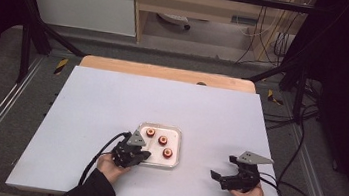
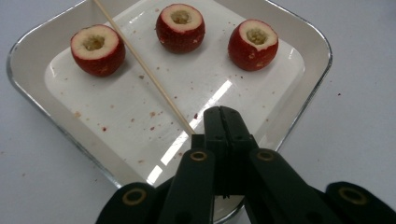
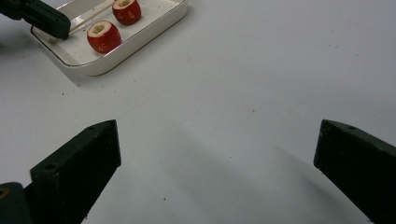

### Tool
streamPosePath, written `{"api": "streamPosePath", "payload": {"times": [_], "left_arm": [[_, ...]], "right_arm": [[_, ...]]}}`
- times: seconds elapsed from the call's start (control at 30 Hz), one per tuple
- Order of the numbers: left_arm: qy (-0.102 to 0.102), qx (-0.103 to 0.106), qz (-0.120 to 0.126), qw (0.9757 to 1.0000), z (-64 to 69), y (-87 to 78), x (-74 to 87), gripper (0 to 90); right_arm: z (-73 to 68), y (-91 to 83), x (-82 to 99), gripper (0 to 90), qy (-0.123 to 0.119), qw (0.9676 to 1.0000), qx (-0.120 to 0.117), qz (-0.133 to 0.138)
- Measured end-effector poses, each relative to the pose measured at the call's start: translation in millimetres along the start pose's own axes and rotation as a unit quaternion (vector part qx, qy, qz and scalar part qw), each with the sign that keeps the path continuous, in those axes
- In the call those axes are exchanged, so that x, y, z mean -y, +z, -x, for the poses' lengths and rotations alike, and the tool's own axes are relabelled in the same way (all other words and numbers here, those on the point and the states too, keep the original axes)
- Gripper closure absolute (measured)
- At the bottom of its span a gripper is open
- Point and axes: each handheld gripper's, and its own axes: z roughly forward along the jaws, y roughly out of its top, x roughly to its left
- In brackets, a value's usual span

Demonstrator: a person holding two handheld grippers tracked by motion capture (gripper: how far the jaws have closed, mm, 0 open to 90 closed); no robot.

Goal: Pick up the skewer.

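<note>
Skewer [image 2: 144, 70] pinched in my left gripper [image 2: 223, 122] — right gripper [image 3: 217, 154] gaping wide, lower frame — could snap or skid off a fruit [image 2: 98, 49] if angled badly.

Three red fruits [image 2: 180, 28] with pale cream hollowed tops sit in a white tray [image 2: 308, 88] flecked with reddish crumbs. A light tan skewer [image 2: 144, 70] runs toward eleven o'clock from the black left gripper [image 2: 223, 122]. The black right gripper [image 3: 217, 158] hangs over a pale grey-white table [image 1: 112, 95].
</note>
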Motion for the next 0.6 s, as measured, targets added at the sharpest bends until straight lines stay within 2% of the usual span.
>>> {"api": "streamPosePath", "payload": {"times": [0.3,0.43,0.47,0.5,0.53,0.57,0.6], "left_arm": [[-0.004,-0.014,0.000,0.9999,-6.2,-6.2,3.9,89.9],[-0.010,-0.017,0.017,0.9997,-6.9,-12.1,3.3,89.8],[-0.010,-0.021,0.023,0.9995,-6.8,-14.6,2.3,85.6],[-0.011,-0.025,0.029,0.9992,-6.7,-17.0,1.0,85.6],[-0.015,-0.027,0.034,0.9989,-7.3,-19.3,-0.5,79.3],[-0.028,-0.036,0.050,0.9977,-8.9,-21.8,-3.2,74.9],[-0.028,-0.036,0.050,0.9977,-8.9,-21.8,-3.2,69.2]], "right_arm": [[-0.1,0.0,0.0,1.3,0.001,1.0000,-0.001,0.000],[-0.1,0.1,0.0,1.2,0.001,1.0000,-0.001,-0.001],[0.0,-0.1,0.0,1.2,0.000,1.0000,0.000,0.000],[0.0,-0.1,0.0,1.2,0.000,1.0000,0.000,0.000],[0.2,-0.3,0.0,1.2,-0.001,1.0000,0.000,0.000],[0.1,0.1,0.0,1.3,0.000,1.0000,0.001,0.001],[0.2,0.4,0.1,1.2,0.000,1.0000,0.001,0.000]]}}
